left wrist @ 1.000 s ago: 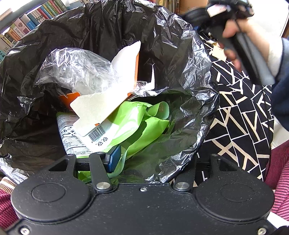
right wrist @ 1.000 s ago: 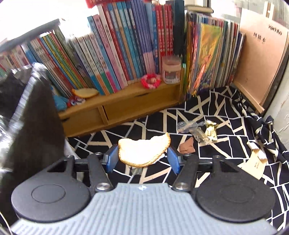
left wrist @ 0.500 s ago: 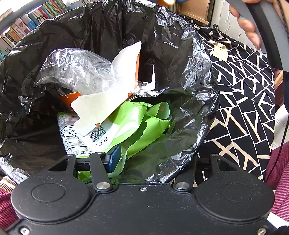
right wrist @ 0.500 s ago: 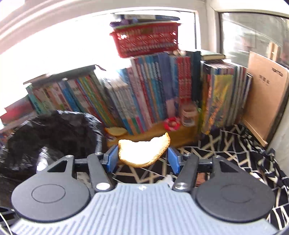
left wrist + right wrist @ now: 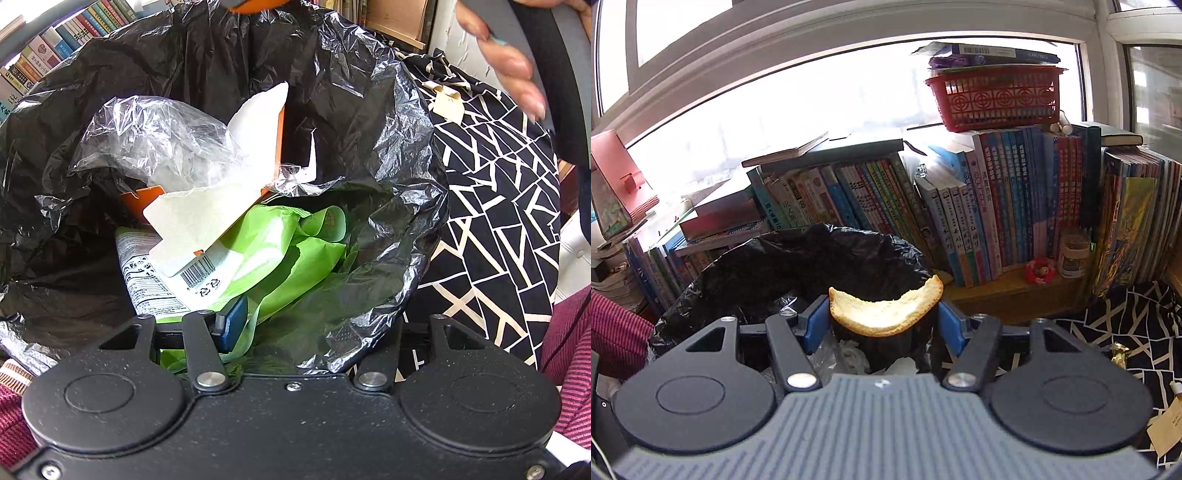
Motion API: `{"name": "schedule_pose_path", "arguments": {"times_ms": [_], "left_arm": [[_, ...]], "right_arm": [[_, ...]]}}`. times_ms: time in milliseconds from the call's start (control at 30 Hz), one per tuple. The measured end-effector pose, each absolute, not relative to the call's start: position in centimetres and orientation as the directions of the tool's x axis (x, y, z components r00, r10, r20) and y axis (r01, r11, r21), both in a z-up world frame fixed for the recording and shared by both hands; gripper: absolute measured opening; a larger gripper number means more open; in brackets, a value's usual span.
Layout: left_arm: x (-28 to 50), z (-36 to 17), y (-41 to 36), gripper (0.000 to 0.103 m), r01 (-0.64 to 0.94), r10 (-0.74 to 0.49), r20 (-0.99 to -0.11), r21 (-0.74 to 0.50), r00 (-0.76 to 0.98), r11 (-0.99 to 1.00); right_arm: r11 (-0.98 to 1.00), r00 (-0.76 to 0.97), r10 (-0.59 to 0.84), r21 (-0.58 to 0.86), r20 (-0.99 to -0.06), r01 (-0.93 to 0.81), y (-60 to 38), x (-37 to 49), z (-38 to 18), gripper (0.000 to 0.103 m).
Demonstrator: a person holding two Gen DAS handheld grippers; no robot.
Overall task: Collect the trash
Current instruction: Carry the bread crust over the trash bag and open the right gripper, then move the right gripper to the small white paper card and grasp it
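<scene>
- Your right gripper (image 5: 882,325) has just been opening its jaws; the curved, pale-golden bread crust (image 5: 884,310) sits between the blue pads (image 5: 817,325), its left end against the left pad, a small gap showing at the right pad.
- In the right wrist view that crust hangs at frame centre, directly over the mouth of the crinkled black plastic trash bag (image 5: 798,266).
- Your left gripper (image 5: 295,332) is clenched on the near rim of the bag, at the lower middle of its view; only its left blue pad shows, the other is hidden behind the plastic.
- Inside the bag lie a crumpled clear plastic wrap (image 5: 155,147), a torn white card (image 5: 207,218) with a barcode, and a bright green wrapper (image 5: 295,254).
- Your hand (image 5: 509,62) on the grey handle fills the upper right of the left wrist view.
- A black cloth with cream lines (image 5: 498,221) covers the surface to the right.
- Rows of upright books (image 5: 997,206) stand behind, a red plastic basket (image 5: 993,96) on top, before a bright window (image 5: 775,107).
</scene>
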State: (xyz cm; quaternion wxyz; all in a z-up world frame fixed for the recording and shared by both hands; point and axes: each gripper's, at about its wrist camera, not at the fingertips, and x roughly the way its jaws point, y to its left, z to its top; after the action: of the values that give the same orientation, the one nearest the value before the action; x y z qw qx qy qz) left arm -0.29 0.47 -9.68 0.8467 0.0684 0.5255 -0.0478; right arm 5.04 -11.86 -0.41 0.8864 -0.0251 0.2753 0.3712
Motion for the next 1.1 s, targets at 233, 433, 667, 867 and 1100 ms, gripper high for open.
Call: {"name": "schedule_pose_path", "arguments": {"times_ms": [233,433,667,867,1100], "left_arm": [[-0.3,-9.7,0.5,0.051,0.152,-0.009,-0.896,0.065,0.444,0.986],[-0.3,-9.7,0.5,0.051,0.153,-0.009,-0.897,0.066,0.443,0.986],[-0.3,-9.7,0.5,0.051,0.153,-0.009,-0.897,0.066,0.443,0.986],[-0.3,-9.7,0.5,0.051,0.153,-0.009,-0.896,0.065,0.443,0.986],[-0.3,-9.7,0.5,0.051,0.153,-0.009,-0.897,0.066,0.443,0.986]], "right_arm": [[0.707,0.562,0.676,0.203,-0.477,-0.678,-12.3,5.0,-0.4,0.093],[0.736,0.593,0.653,0.208,-0.471,-0.645,-12.9,5.5,-0.4,0.096],[0.818,0.685,0.561,0.182,-0.464,-0.546,-14.8,6.8,-0.6,0.099],[0.89,0.749,0.394,0.018,-0.532,-0.456,-16.5,8.2,-2.0,0.103],[0.904,0.657,0.292,-0.024,-0.695,-0.427,-16.9,10.1,-6.3,0.103]]}}
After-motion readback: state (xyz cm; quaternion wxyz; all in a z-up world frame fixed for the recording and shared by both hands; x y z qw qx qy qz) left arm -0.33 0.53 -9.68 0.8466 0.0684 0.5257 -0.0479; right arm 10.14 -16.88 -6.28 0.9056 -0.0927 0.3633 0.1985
